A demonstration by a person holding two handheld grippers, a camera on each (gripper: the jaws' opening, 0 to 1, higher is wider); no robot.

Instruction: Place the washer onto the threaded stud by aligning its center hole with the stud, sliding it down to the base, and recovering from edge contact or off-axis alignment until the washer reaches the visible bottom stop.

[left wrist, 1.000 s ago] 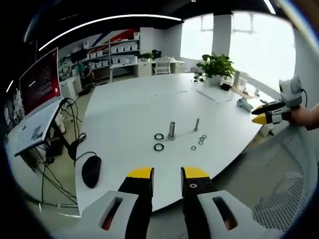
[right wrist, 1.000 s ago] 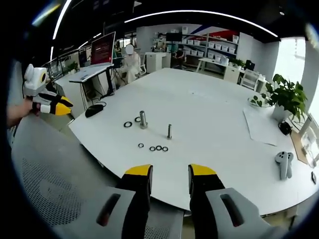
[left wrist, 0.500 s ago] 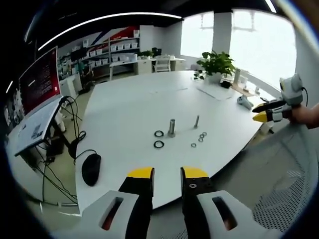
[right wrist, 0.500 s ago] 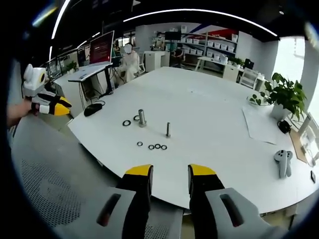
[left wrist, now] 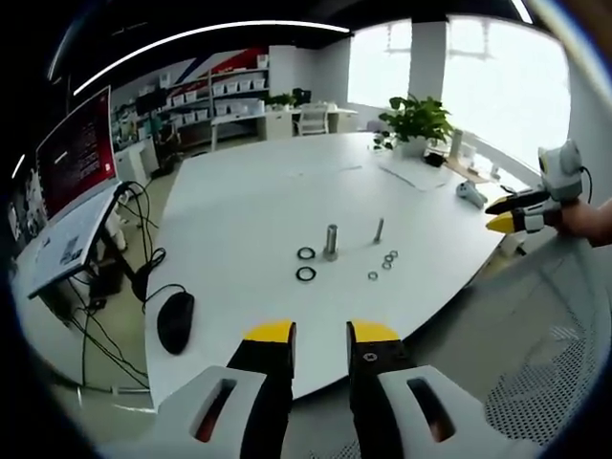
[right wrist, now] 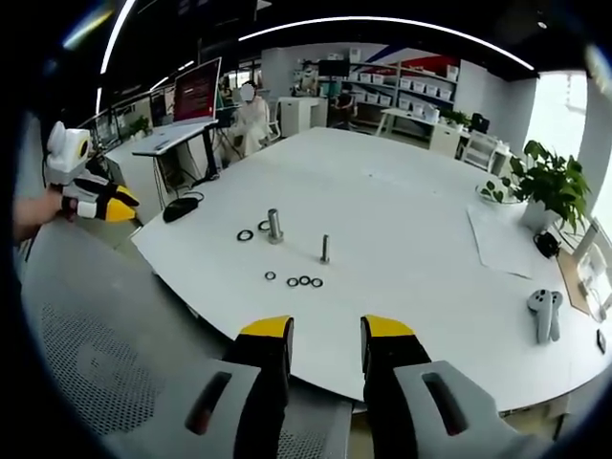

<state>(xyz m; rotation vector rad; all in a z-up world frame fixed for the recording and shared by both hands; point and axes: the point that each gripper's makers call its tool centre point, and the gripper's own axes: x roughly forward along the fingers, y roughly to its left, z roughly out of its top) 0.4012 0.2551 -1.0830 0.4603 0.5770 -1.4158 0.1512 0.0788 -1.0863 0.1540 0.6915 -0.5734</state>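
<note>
Left gripper [left wrist: 319,333] & right gripper [right wrist: 327,328] level off table [right wrist: 402,191] edge; jaws parted, empty.

A big white oval table [left wrist: 239,206] stands in the office. A black computer mouse [left wrist: 175,325] lies at its edge, a green potted plant [right wrist: 547,186] and a white handheld controller [right wrist: 542,313] further along.

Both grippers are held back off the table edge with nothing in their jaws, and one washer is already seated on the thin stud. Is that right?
Not quite: the thin stud is bare, as the right gripper view shows. The small washers lie flat on the table beside it. Both grippers, left and right, are indeed back and empty.
</note>
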